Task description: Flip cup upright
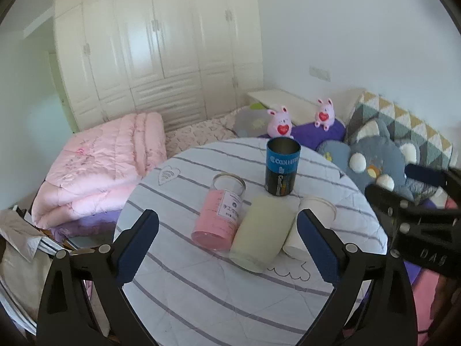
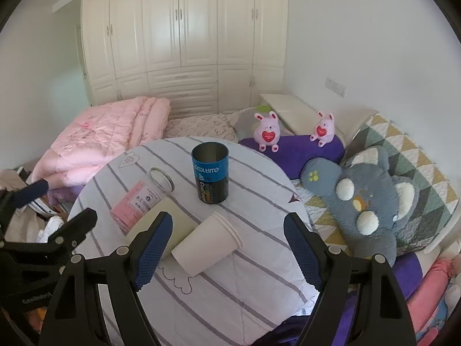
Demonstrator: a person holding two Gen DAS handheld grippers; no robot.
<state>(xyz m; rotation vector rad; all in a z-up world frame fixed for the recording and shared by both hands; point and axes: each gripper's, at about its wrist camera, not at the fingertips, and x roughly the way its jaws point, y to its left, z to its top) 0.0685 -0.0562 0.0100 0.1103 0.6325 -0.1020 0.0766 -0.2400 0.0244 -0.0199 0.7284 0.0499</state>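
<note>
The white paper cup [image 2: 209, 242] lies on its side on my round table [image 2: 250, 276], mouth toward the right and far side, base toward me, framed between the two fingers of my right tool [image 2: 227, 250], which stands wide and holds nothing. Just beside the cup on its left lies one pale cream cylinder [image 1: 260, 233], also on its side, and touching that on its left one clear jar with a pink lower part [image 1: 220, 216], likewise lying down. Behind these three stands one blue and black can [image 1: 282, 170], upright, mouth open to the top, apart from the others. So I count four vessels on the striped cloth: three down, one up. My left tool [image 1: 227, 248] hangs wide too, with nothing in it, its fingers framing the jar and the cream cylinder. Beyond the table lies one folded pink quilt [image 2: 112, 135] on the bed, two pink rabbit toys [image 2: 268, 134] with red hearts sitting on a purple cushion [image 2: 299, 150], and one grey plush [image 2: 371, 199] to the right. A white wardrobe [image 2: 184, 37] fills the far wall.
</note>
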